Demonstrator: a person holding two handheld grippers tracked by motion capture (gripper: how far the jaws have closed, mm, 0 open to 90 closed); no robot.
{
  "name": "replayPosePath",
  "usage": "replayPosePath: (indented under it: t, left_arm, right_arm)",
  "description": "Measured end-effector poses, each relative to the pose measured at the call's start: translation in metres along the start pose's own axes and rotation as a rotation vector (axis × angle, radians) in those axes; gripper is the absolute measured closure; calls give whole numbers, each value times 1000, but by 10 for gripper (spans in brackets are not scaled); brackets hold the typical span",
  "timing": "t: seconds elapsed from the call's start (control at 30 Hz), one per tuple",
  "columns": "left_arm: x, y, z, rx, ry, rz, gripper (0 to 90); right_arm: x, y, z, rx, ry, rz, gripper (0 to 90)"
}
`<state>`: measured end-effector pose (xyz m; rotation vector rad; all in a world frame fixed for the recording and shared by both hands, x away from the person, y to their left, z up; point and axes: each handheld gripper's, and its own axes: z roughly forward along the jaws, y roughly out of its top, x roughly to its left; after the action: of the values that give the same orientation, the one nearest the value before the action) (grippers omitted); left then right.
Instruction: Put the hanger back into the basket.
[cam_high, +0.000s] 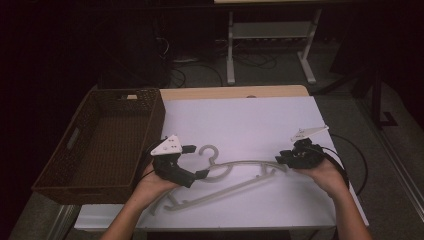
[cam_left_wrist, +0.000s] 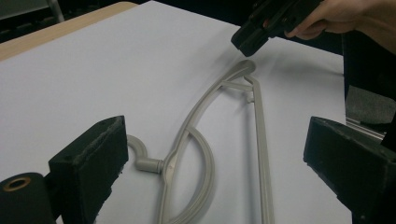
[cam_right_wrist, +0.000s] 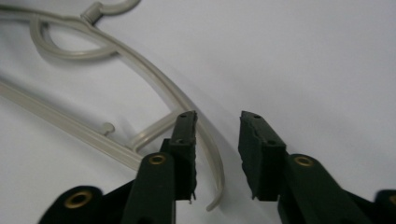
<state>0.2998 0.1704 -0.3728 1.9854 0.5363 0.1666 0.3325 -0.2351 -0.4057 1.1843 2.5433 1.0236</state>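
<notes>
Hanger: grey plastic; lies flat on the white tabletop, lower centre of the high view; hook points toward the far edge; one arm end at the right, the other at the lower left.
Left tool: lower left of centre in the high view; jaws stand wide apart with nothing pressed between them; in the left gripper view the hook and neck of the hanger lie on the tabletop between and beyond the jaws.
Right tool: right of centre in the high view, at the hanger's right arm end; jaws partly apart; in the right gripper view the curved arm tip lies in the gap just beside the left jaw; the other jaw stands clear of it; contact with the near jaw cannot be told.
Basket: dark woven; at the left edge of the tabletop, just beside the left tool; apart from the hanger.
Cables: trail at the right edge of the tabletop; clear of the hanger.
Obstructions: left tool body covers part of the hanger's left arm in the high view.
</notes>
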Motion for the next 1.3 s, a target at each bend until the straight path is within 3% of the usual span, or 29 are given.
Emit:
replayPosePath:
  t: [0.4,0.97,1.13,1.2,1.3]
  left_arm:
    - [0,0,0,-4,-2,-3,64]
    - [-1,1,0,-6,-5,0,64]
    - [-1,1,0,-6,-6,-1,64]
    - [-1,1,0,-6,-6,-1,64]
    - [0,1,0,-5,-6,1,64]
  right_arm:
    - [-7,-4,20,81,27,-7,780]
    - [-12,-7,14,69,57,-16,857]
    - [-17,-12,8,68,65,13,845]
    - [-17,-14,9,76,67,8,750]
    - [-15,-15,12,77,86,4,682]
